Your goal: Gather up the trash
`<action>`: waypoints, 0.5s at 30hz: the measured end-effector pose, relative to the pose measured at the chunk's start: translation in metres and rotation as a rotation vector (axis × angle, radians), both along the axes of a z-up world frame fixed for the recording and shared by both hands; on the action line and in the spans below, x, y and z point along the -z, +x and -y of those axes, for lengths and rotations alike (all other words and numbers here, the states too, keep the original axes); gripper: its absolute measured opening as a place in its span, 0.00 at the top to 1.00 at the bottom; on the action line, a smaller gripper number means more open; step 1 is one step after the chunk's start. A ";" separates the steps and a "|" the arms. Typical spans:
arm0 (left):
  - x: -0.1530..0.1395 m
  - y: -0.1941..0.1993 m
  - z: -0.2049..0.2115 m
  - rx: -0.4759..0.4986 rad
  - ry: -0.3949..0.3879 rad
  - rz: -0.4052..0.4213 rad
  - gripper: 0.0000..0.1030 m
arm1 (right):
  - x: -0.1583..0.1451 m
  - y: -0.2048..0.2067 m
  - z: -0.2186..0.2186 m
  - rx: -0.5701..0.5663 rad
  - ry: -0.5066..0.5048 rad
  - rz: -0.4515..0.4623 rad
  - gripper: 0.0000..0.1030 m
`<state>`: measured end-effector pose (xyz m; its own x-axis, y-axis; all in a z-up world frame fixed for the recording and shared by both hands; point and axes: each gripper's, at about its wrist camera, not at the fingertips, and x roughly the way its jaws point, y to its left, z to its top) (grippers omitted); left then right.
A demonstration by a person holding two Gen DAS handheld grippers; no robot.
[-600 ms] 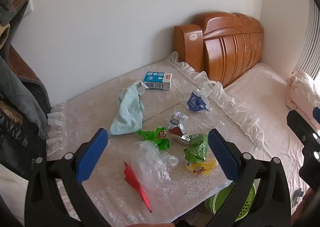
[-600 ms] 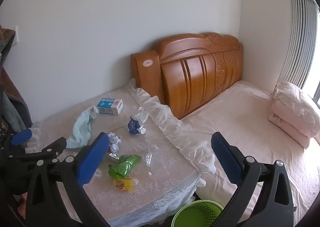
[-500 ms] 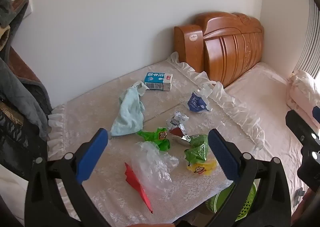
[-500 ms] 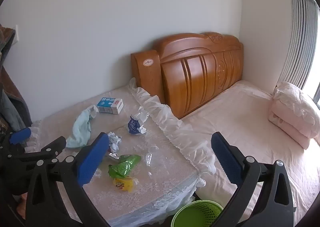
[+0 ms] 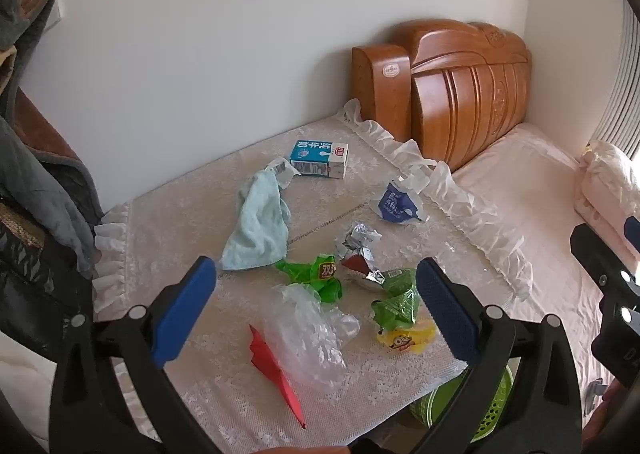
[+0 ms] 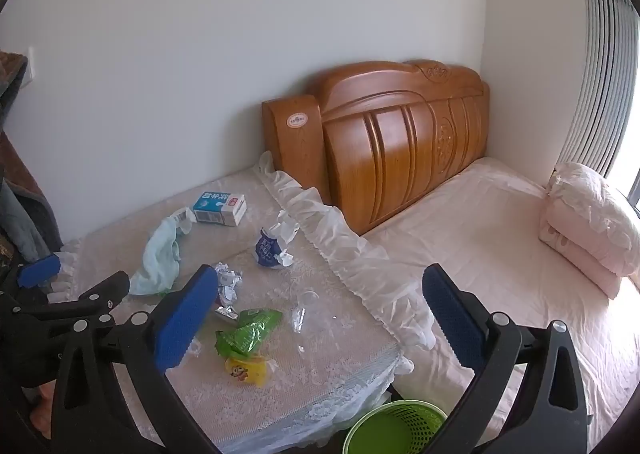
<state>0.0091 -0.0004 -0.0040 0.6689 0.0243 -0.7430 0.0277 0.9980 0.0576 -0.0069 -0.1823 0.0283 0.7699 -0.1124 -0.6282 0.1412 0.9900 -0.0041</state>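
Note:
Trash lies scattered on a lace-covered table (image 5: 192,214): a blue milk carton (image 5: 319,159), a blue pouch (image 5: 396,203), crumpled foil (image 5: 358,250), green wrappers (image 5: 316,278), a clear plastic bag (image 5: 308,330), a red paper piece (image 5: 276,370) and a yellow wrapper (image 5: 406,338). My left gripper (image 5: 316,310) hovers open above the clear bag, nothing between its blue pads. My right gripper (image 6: 316,318) is open too, held over the table's right edge. A green bin (image 6: 394,428) stands on the floor below the table's near corner.
A light blue cloth (image 5: 258,228) lies on the table among the trash. Beside the table is a bed (image 6: 500,254) with a wooden headboard (image 6: 392,142) and a folded quilt (image 6: 588,222). Clothes (image 5: 32,182) hang at the left.

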 end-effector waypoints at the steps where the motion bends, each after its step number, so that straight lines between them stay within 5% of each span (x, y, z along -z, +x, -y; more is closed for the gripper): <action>1: 0.000 0.000 0.000 0.001 0.000 -0.001 0.07 | 0.000 0.000 0.000 -0.001 0.000 -0.001 0.02; 15: 0.006 0.006 0.002 -0.002 0.004 -0.005 0.07 | 0.004 0.006 0.002 0.000 0.004 -0.012 0.02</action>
<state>0.0152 -0.0022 -0.0101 0.6653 0.0284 -0.7461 0.0263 0.9978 0.0615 -0.0006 -0.1841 0.0239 0.7622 -0.1096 -0.6380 0.1410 0.9900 -0.0016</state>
